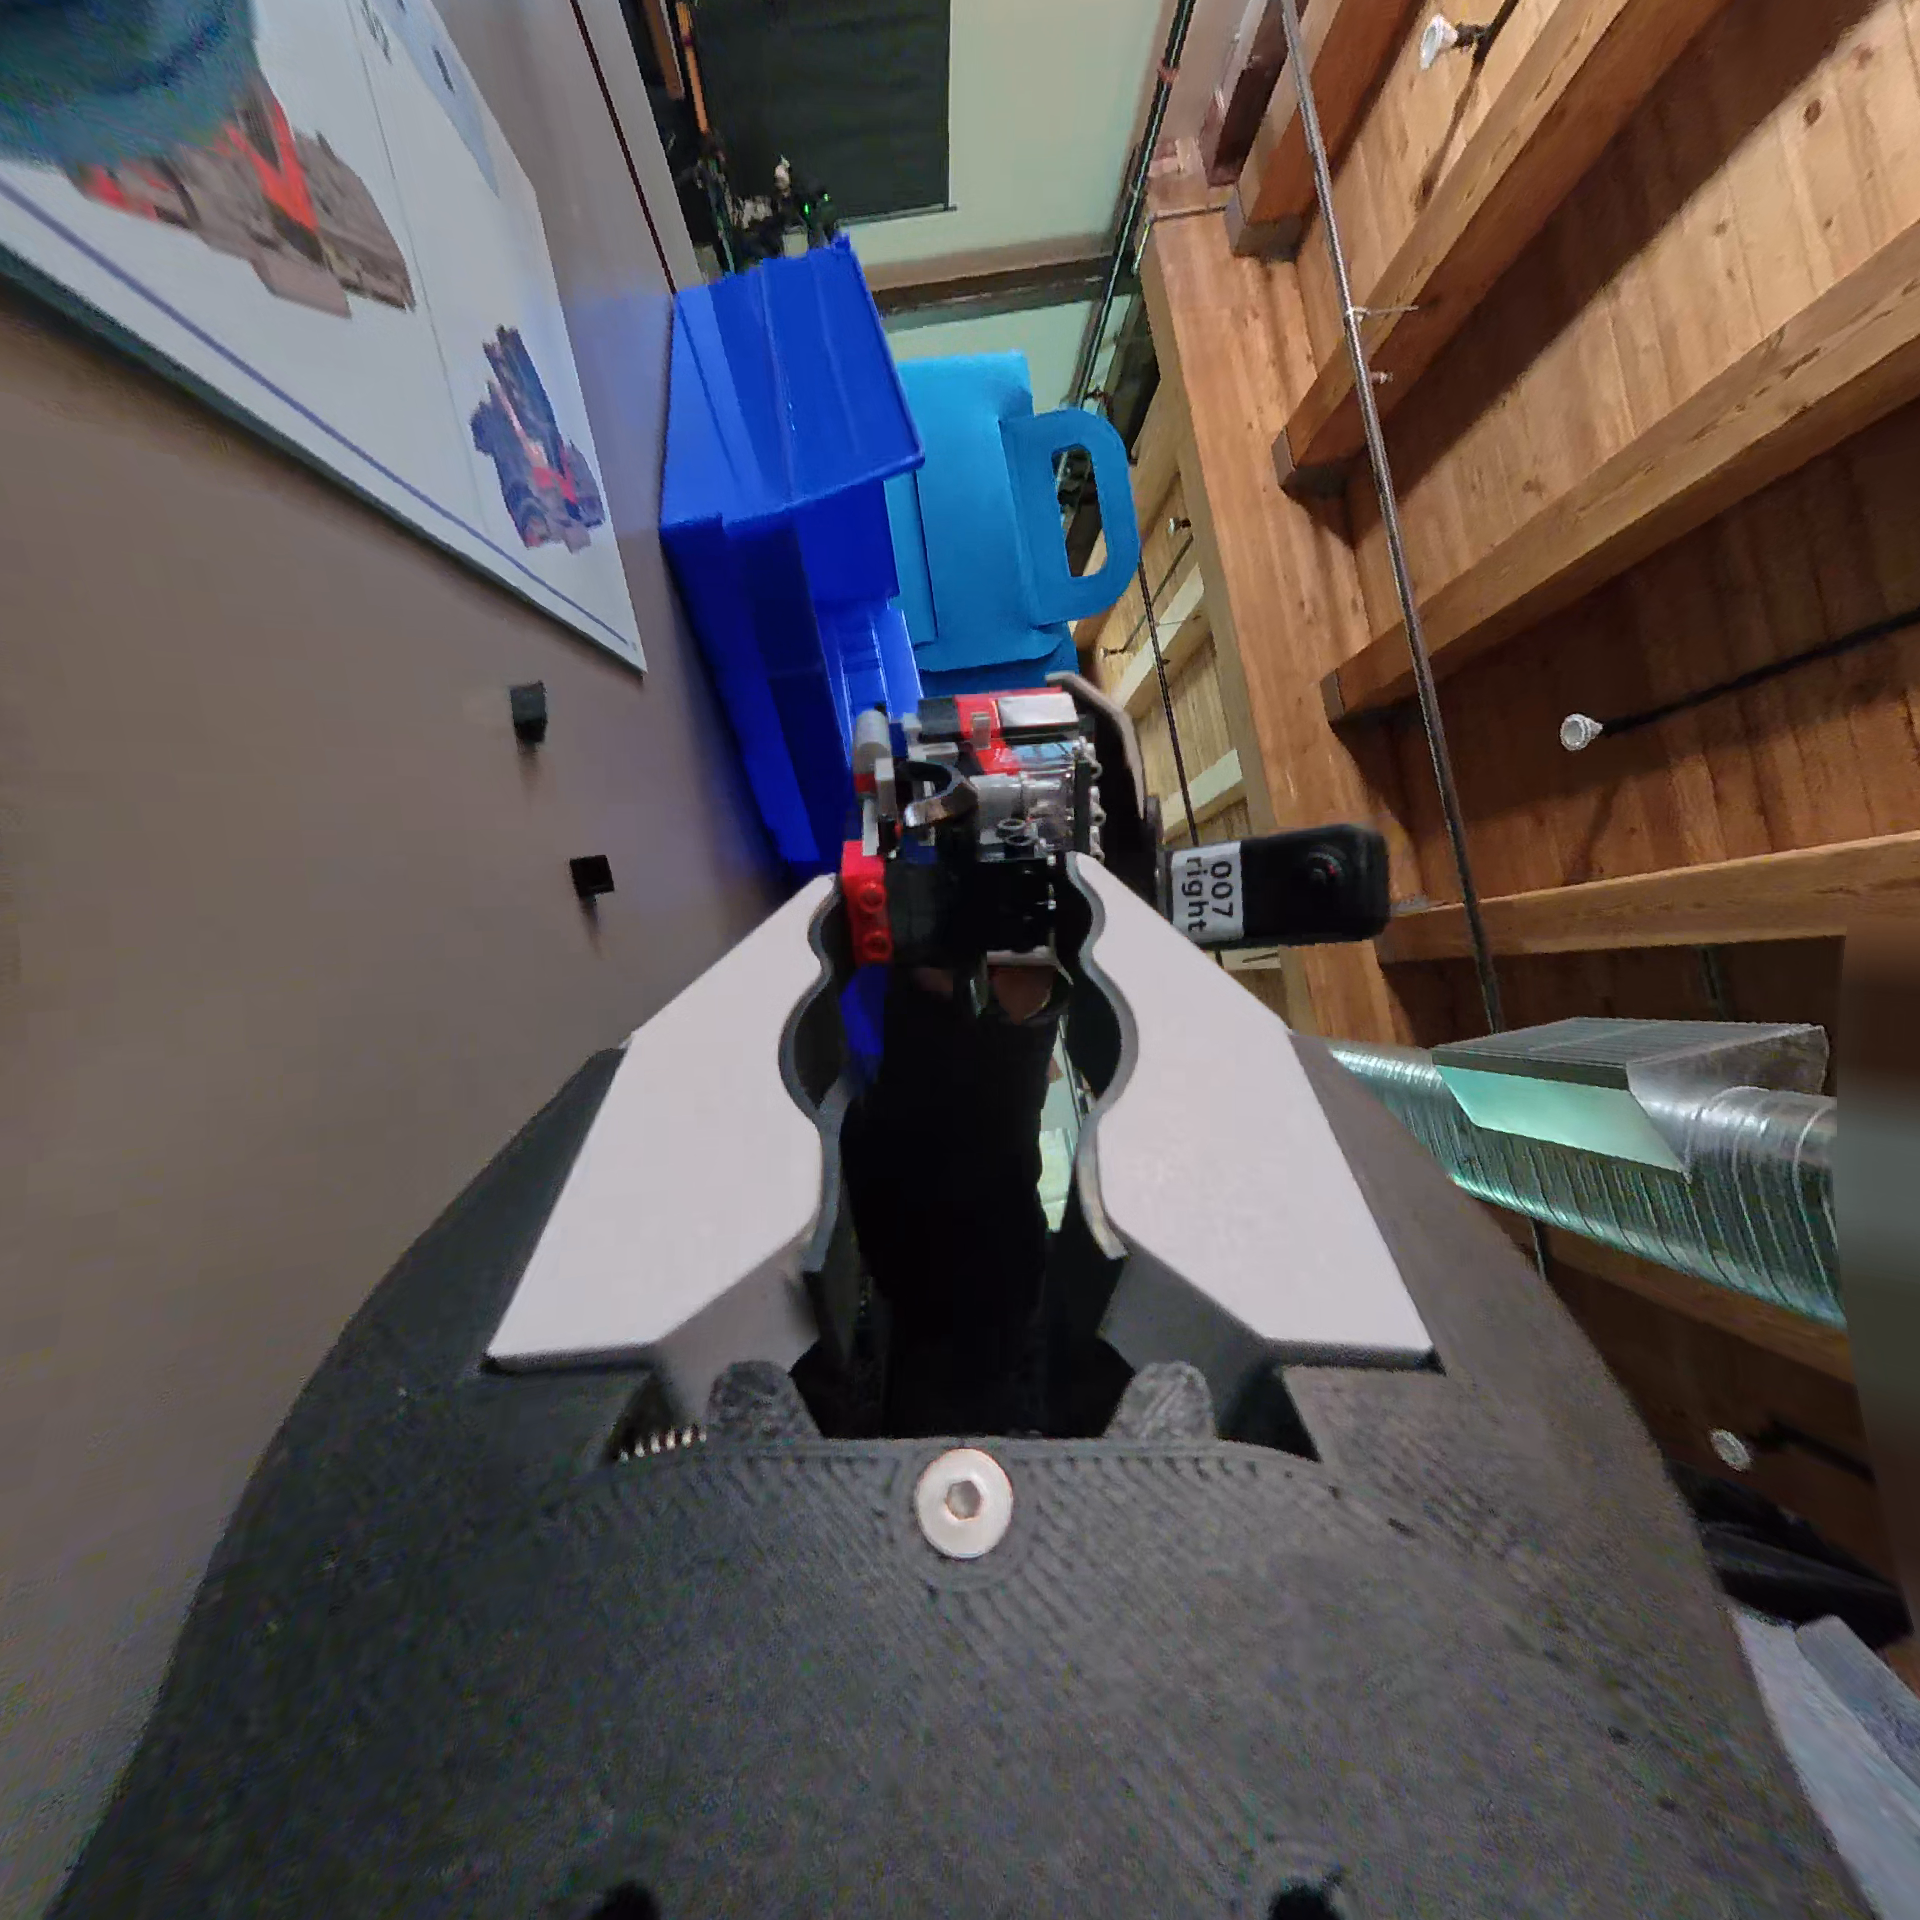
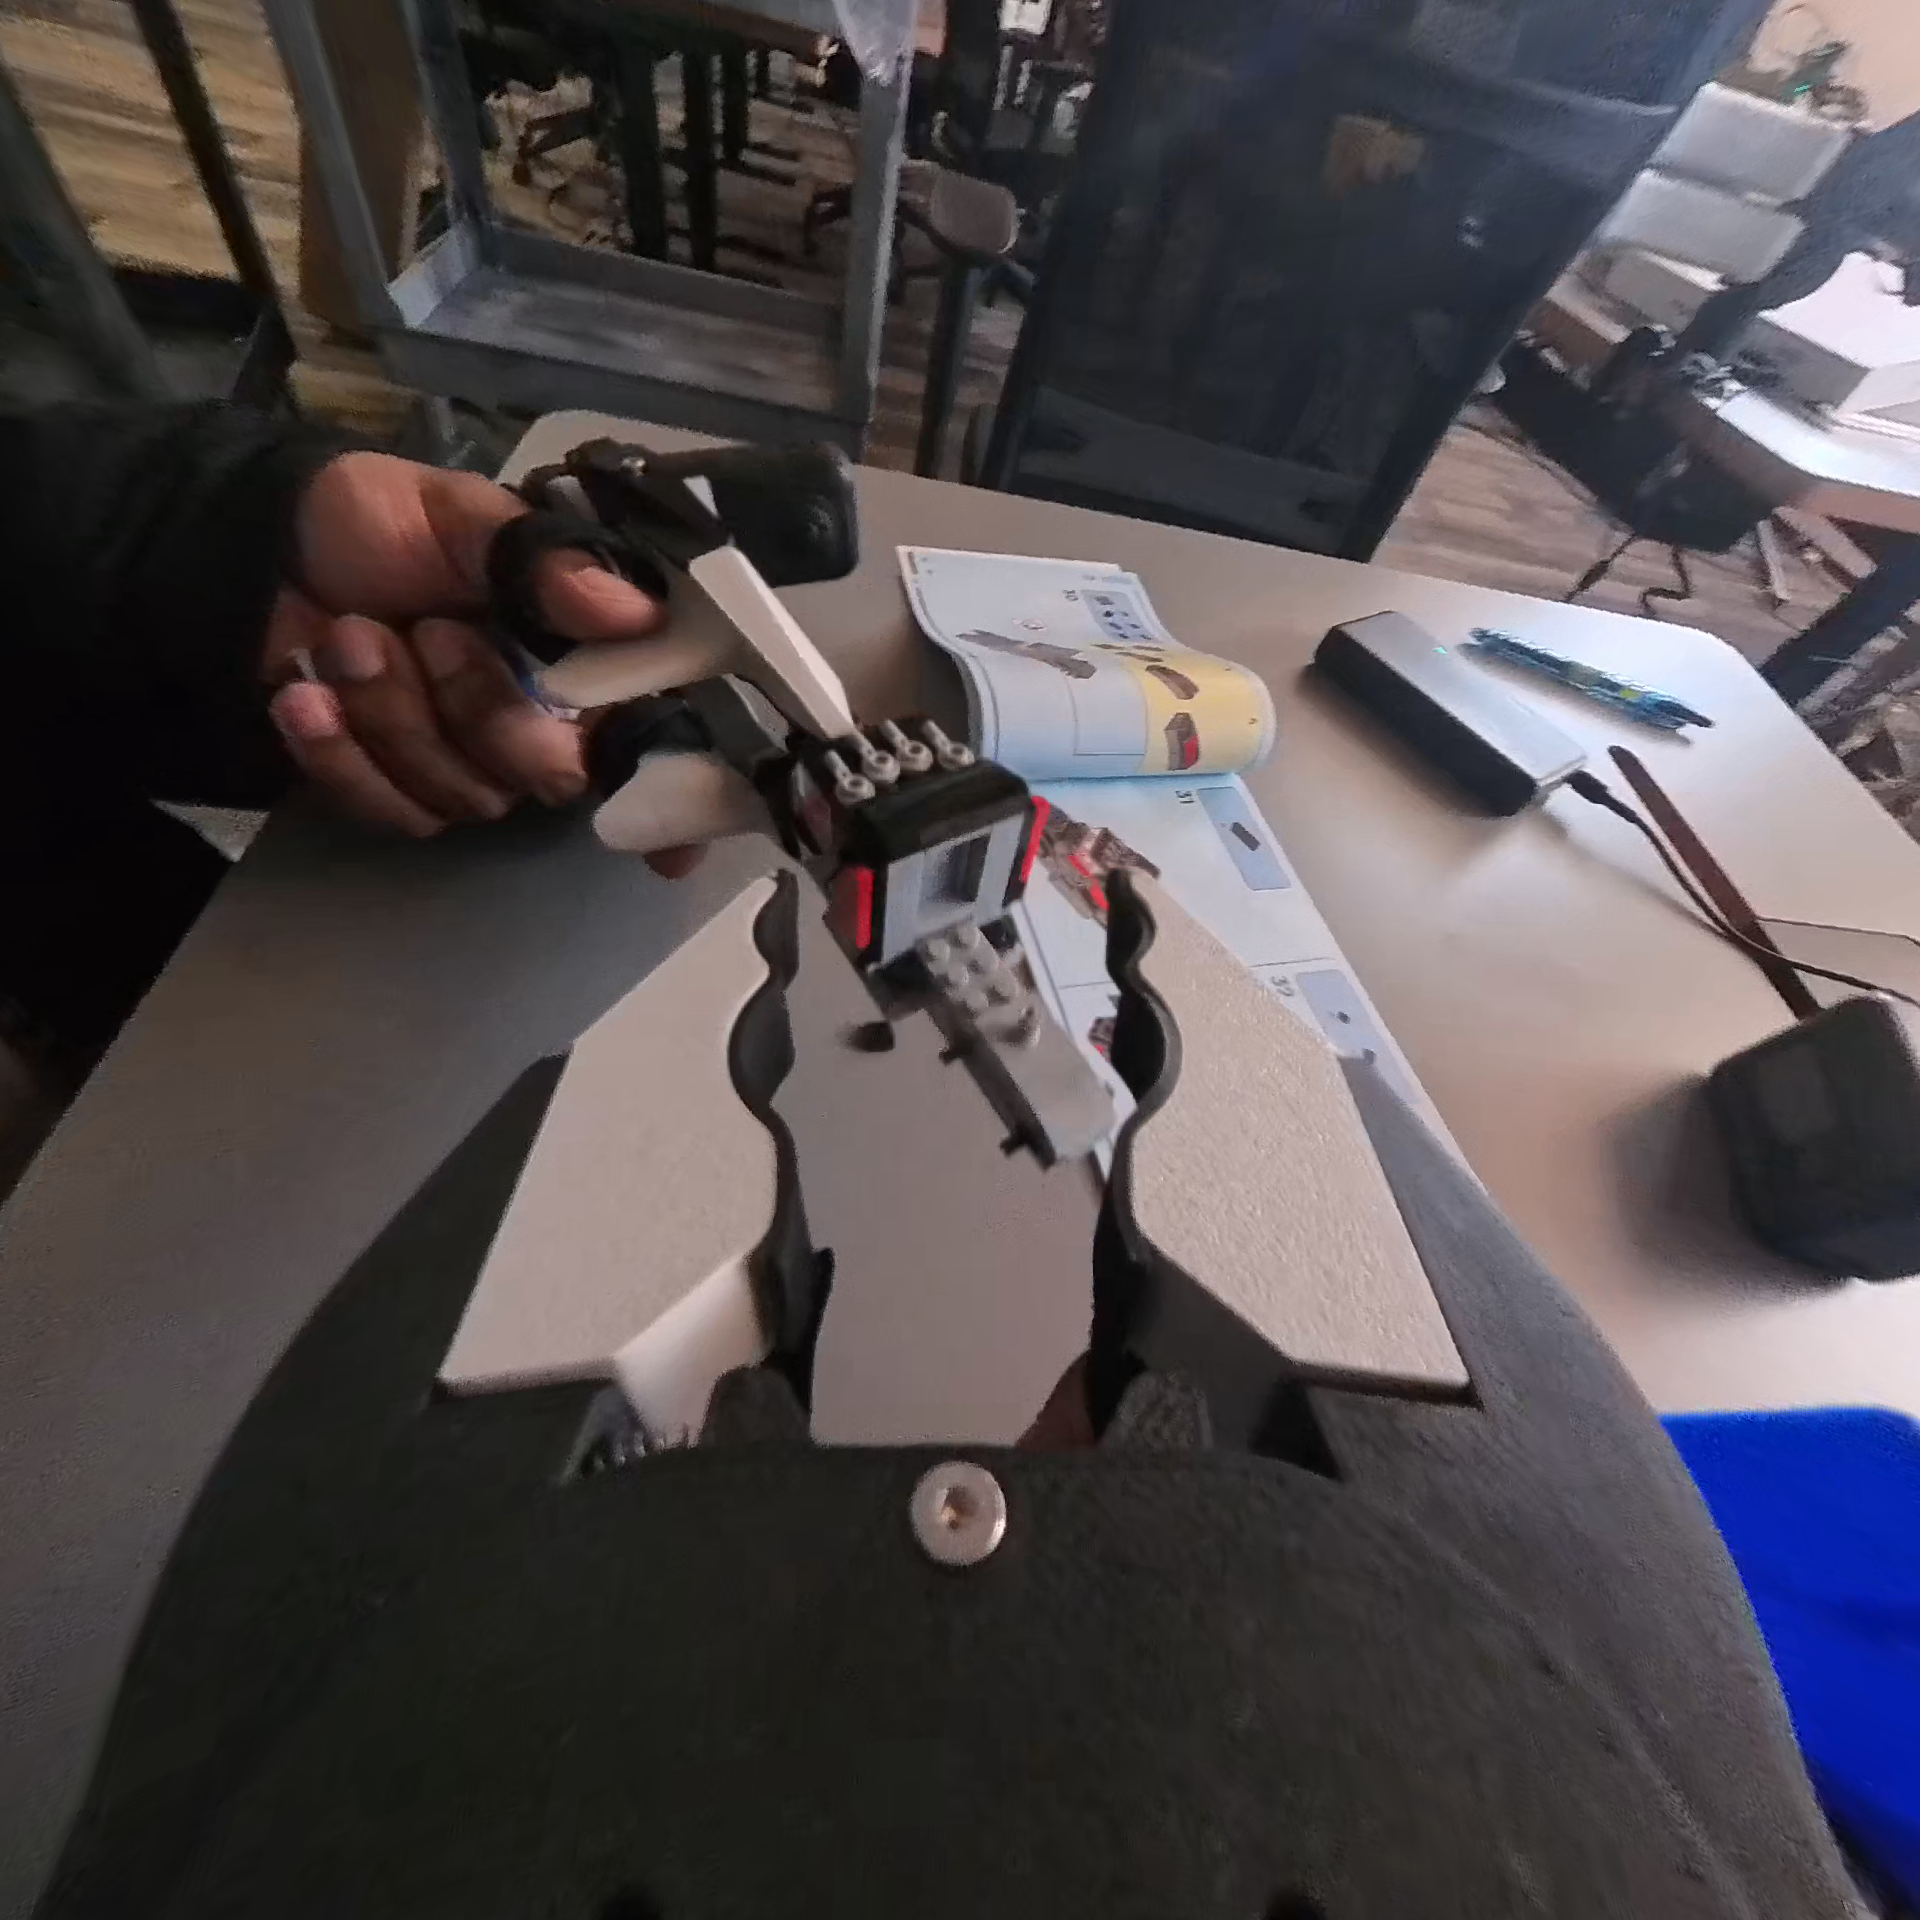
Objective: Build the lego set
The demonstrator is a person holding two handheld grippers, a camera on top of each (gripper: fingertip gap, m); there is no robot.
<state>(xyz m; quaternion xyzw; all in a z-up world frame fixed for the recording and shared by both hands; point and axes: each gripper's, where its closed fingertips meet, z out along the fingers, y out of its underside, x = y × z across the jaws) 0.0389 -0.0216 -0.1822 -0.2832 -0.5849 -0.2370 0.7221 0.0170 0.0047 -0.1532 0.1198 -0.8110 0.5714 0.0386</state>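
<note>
The lego model (image 1: 966, 821), a black, grey and red block with a clear part, is clamped between my left gripper's (image 1: 951, 894) fingertips and held in the air. In the right wrist view the same model (image 2: 935, 862) hangs from the left gripper (image 2: 805, 753), which a hand holds above the table. My right gripper (image 2: 951, 894) is open. Its fingers stand on either side of the model's long grey lower plate (image 2: 1039, 1081), with the right finger close to the plate's edge. A small dark piece (image 2: 871, 1034) shows between the fingers.
An open instruction booklet (image 2: 1101, 686) lies on the grey table (image 2: 416, 987) behind the model. A power bank (image 2: 1444, 707), a pen (image 2: 1590, 675), a cable and a black object (image 2: 1829, 1132) lie to the right. Blue bins (image 1: 779, 520) stand on the table's edge. My right fingertips sit around 5 centimeters from my left ones. From either gripper's tips it is about 30 centimeters to the black object (image 2: 1829, 1132).
</note>
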